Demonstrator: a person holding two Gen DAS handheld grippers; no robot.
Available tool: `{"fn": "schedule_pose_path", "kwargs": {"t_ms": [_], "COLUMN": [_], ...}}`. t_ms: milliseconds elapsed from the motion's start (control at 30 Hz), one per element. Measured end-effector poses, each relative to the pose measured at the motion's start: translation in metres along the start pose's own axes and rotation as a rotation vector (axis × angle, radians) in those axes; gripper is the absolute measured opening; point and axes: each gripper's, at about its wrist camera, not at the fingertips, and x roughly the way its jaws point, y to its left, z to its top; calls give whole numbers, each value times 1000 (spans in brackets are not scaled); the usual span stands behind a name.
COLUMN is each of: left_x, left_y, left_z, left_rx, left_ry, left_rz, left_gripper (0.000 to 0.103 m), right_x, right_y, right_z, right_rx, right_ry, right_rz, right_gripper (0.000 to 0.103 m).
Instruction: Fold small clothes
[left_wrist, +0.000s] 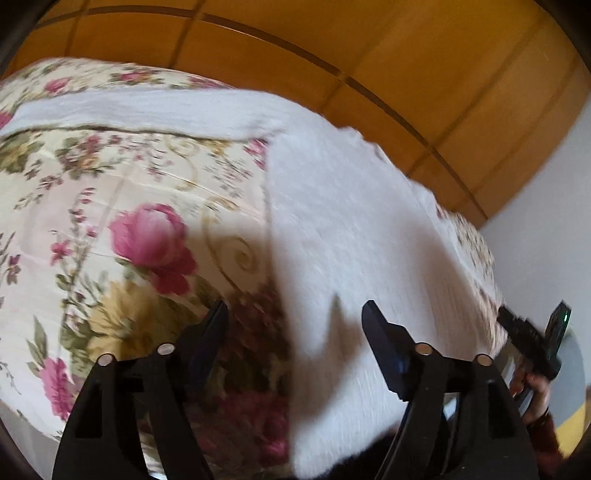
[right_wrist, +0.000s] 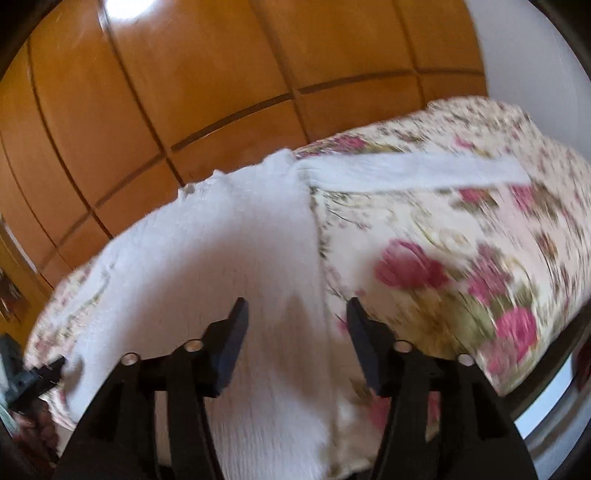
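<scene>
While the white garment lay flat on the floral bed, long axis running away, both grippers hung over its near hem, empty with jaws apart: left gripper above its left edge, right gripper above its right.

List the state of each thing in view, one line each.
White garment: spread flat on the bed, one sleeve stretched out sideways, not yet folded.
Floral bedspread: laid out under the garment.
Left tool: open, empty, over the garment's edge.
Right tool: open, empty, over the garment's other edge.
Wooden wardrobe: doors shut.
</scene>
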Motion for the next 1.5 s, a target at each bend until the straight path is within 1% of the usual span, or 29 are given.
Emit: {"fn": "schedule_pose_path", "kwargs": {"t_ms": [33, 67, 133, 233, 300, 367, 467, 533, 600, 733, 867, 933, 967, 1000, 1033, 1067, 1100, 1133, 1167, 1233, 1267, 1300, 1333, 1367, 1400, 1433, 1500], "left_x": [-2, -3, -6, -9, -9, -10, -18, -22, -27, -29, -16, -13, -11, -9, -8, -7, -8, -13, -28, -55, -69, -76, -80, -80, -72, -63, -45], "left_y": [5, 9, 19, 37, 55, 74, 113, 134, 149, 165, 184, 192, 196, 203, 208, 215, 219, 220, 219, 218, 220, 221, 222, 223, 223, 224, 227], "left_z": [3, 7, 16, 35, 49, 62, 81, 89, 95, 113, 131, 139, 143, 147, 150, 155, 159, 162, 167, 173, 174, 174, 174, 174, 171, 168, 159], "left_rx": [-25, -52, -96, -132, -178, -237, -377, -463, -516, -506, -543, -538, -544, -563, -580, -606, -618, -625, -615, -600, -602, -598, -586, -570, -540, -520, -520], "left_ry": [-11, -25, -52, -92, -119, -140, -205, -238, -275, -334, -367, -377, -375, -376, -378, -354, -332, -341, -390, -465, -496, -506, -501, -476, -419, -381, -310], "left_rz": [6, 14, 42, 124, 157, 175, 220, 230, 223, 293, 313, 317, 317, 312, 304, 293, 290, 277, 260, 248, 234, 230, 237, 250, 271, 291, 320], "left_gripper": [79, 82, 82, 82, 82, 82, 82, 82, 82, 82, 82, 75, 69, 59, 45, 12, 6, 6, 6, 6, 6, 6, 6, 6, 6, 6, 6], "right_x": [8, 20, 38, 66, 89, 107, 132, 142, 142, 142, 144, 144, 145, 145, 145, 146, 146, 146, 146, 146, 147, 147, 147, 147, 147, 147, 147], "right_y": [9, 23, 40, 60, 70, 72, 68, 58, 53, 56, 57, 58, 58, 58, 57, 57, 57, 57, 57, 58, 58, 57, 57, 57, 58, 58, 57], "right_z": [2, 6, 10, 19, 26, 32, 35, 33, 32, 28, 28, 27, 27, 27, 27, 27, 27, 27, 27, 27, 27, 27, 27, 27, 27, 27, 27], "right_rx": [-26, -62, -120, -207, -246, -250, -215, -171, -150, -164, -170, -172, -172, -171, -169, -168, -168, -170, -170, -171, -171, -170, -170, -170, -170, -171, -172], "right_ry": [3, 11, 23, 21, 16, 17, 44, 68, 60, 55, 62, 61, 61, 62, 63, 64, 65, 65, 65, 65, 65, 65, 65, 65, 65, 66, 67], "right_rz": [0, 8, 3, -31, -60, -74, -108, -109, -93, -100, -101, -100, -98, -96, -94, -93, -94, -95, -96, -96, -96, -95, -95, -94, -93, -92, -92], "right_gripper": [61, 64, 68, 72, 73, 75, 76, 76, 76, 79, 81, 82, 82, 83, 83, 83, 83, 83, 83, 83, 83, 83, 83, 84, 84, 84, 84]}}
